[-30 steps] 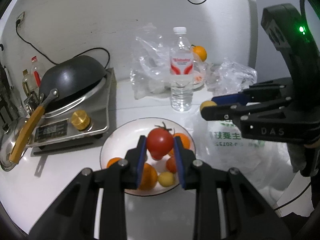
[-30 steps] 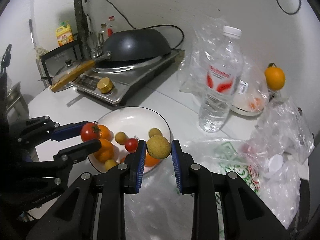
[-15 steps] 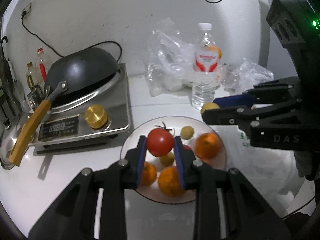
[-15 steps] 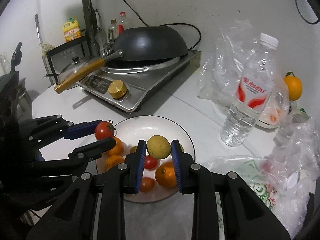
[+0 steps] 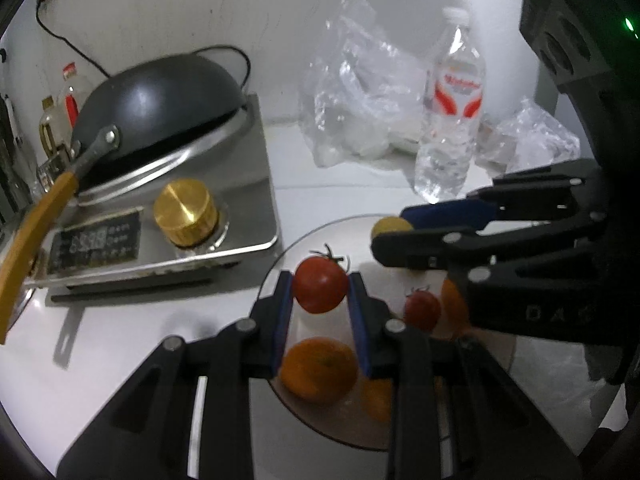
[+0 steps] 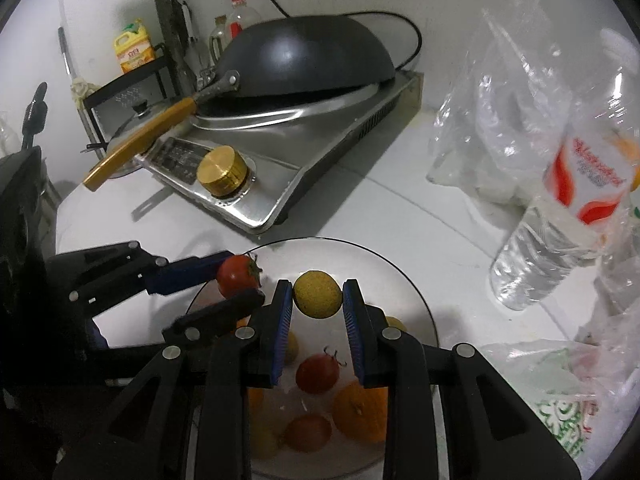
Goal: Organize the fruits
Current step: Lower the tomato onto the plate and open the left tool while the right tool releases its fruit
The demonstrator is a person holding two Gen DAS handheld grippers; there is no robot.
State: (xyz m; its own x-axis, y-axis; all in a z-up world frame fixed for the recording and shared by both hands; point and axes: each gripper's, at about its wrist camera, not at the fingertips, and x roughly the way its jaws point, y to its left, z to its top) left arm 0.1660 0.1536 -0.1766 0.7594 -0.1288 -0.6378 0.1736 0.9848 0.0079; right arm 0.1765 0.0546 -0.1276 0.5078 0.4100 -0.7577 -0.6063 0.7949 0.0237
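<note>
My left gripper (image 5: 318,300) is shut on a red tomato (image 5: 320,289) and holds it over the near left part of the white plate (image 5: 340,228). My right gripper (image 6: 317,308) is shut on a small yellow-green round fruit (image 6: 317,294) over the same plate (image 6: 360,252). Each gripper shows in the other's view: the right one (image 5: 400,236) with its fruit (image 5: 390,227), the left one (image 6: 236,280) with the tomato (image 6: 237,276). Oranges (image 5: 319,370) (image 6: 360,412) and small tomatoes (image 5: 422,310) (image 6: 317,372) lie on the plate.
An induction cooker (image 5: 160,232) with a black wok (image 5: 156,100) stands at the left. A water bottle (image 5: 450,120) and crumpled clear plastic bags (image 5: 360,100) are at the back. A printed bag (image 6: 560,408) lies right of the plate. Oil bottles (image 6: 132,46) stand far left.
Both grippers have moved closer over the plate and lower, each still holding its fruit. The plate now fills more of both views.
</note>
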